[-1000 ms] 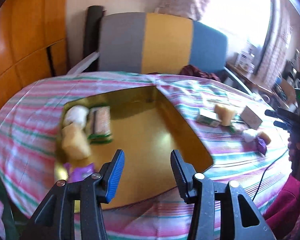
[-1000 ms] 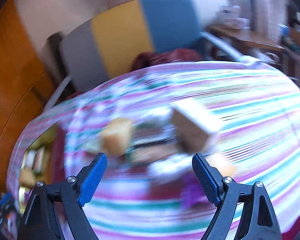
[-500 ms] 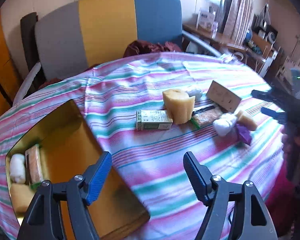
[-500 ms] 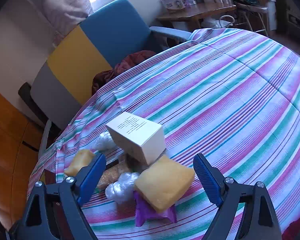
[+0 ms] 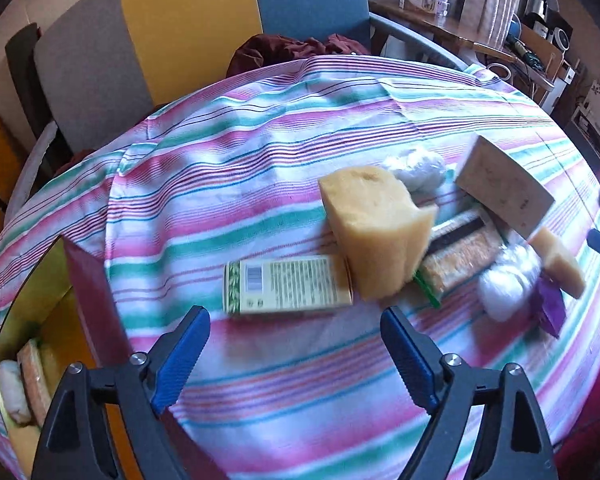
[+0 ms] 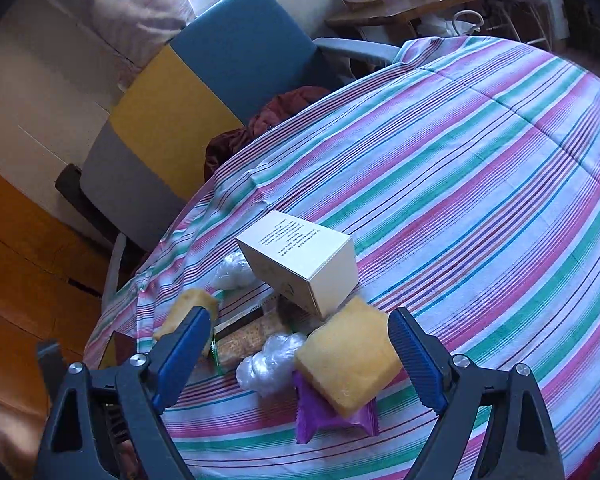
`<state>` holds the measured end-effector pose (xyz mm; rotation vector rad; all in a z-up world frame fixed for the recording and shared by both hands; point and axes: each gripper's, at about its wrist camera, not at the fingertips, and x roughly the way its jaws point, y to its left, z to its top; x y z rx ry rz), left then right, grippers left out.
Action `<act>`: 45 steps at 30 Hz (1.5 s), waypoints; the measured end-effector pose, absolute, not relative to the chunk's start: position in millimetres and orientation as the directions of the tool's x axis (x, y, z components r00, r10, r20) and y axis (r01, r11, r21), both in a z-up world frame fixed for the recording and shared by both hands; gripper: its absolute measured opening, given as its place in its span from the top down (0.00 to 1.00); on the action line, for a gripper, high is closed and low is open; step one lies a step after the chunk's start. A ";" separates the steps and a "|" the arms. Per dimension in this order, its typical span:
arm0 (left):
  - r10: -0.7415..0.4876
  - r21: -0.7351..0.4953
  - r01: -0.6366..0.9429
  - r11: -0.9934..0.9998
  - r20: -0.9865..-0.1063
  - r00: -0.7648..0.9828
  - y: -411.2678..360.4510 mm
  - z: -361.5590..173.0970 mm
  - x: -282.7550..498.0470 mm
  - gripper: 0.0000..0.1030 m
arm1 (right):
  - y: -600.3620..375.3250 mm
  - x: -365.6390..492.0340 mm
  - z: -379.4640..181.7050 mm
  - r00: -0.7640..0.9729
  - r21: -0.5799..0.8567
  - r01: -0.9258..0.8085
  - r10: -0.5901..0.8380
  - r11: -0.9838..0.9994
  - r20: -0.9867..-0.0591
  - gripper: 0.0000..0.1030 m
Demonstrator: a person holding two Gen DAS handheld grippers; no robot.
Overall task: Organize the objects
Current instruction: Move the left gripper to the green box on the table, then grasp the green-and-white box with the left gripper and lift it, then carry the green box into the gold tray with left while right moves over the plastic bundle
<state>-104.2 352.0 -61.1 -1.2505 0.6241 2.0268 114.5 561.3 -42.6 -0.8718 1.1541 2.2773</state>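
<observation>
My left gripper (image 5: 294, 354) is open and empty, just short of a green-labelled box (image 5: 286, 287) lying flat on the striped cloth. A tall yellow sponge (image 5: 374, 228) stands right of that box. A golden tray (image 5: 40, 320) at the far left holds several items. My right gripper (image 6: 296, 354) is open and empty, above a flat yellow sponge (image 6: 348, 356) that rests on a purple wrapper (image 6: 328, 412). A white plastic bundle (image 6: 270, 362), a snack bar (image 6: 246, 338) and a white carton (image 6: 306, 264) lie just beyond.
A grey, yellow and blue chair (image 5: 188, 32) stands behind the table with a dark red cloth (image 5: 292, 50) on its seat. A wooden desk (image 5: 452, 28) with clutter is at the back right. The striped tablecloth (image 6: 480, 184) spreads far right.
My left gripper has swung right from over the golden tray to the loose items and closed in on the green-labelled box. My right gripper has moved nearer the flat sponge.
</observation>
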 end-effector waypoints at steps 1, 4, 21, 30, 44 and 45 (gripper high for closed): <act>0.284 0.053 -0.748 -0.662 -0.905 -0.316 354.4 -63.4 -107.0 0.12 | 562.1 114.4 -43.4 -0.705 0.554 -0.625 0.094 -0.550 -0.702 0.11; 0.272 0.049 -0.747 -0.663 -0.914 -0.302 360.0 -70.9 -115.2 0.12 | 563.4 113.7 -44.3 -0.709 0.563 -0.623 0.087 -0.543 -0.700 0.11; 0.434 -0.068 -0.768 -0.637 -0.855 -0.284 317.6 -44.2 -67.0 0.28 | 570.4 119.8 -41.4 -0.682 0.504 -0.668 0.180 -0.548 -0.709 0.14; 0.518 -0.111 -0.801 -0.589 -0.812 -0.268 287.7 -28.6 0.1 0.28 | 583.3 126.9 -49.7 -0.663 0.524 -0.701 0.173 -0.483 -0.728 0.14; 0.547 -0.143 -0.780 -0.610 -0.788 -0.283 245.6 -21.0 28.2 0.28 | 579.9 118.2 -65.1 -0.611 0.493 -0.726 0.121 -0.480 -0.782 0.14; 0.549 -0.148 -0.776 -0.613 -0.787 -0.284 242.7 -20.6 28.7 0.28 | 579.6 117.3 -66.4 -0.607 0.490 -0.727 0.118 -0.480 -0.786 0.14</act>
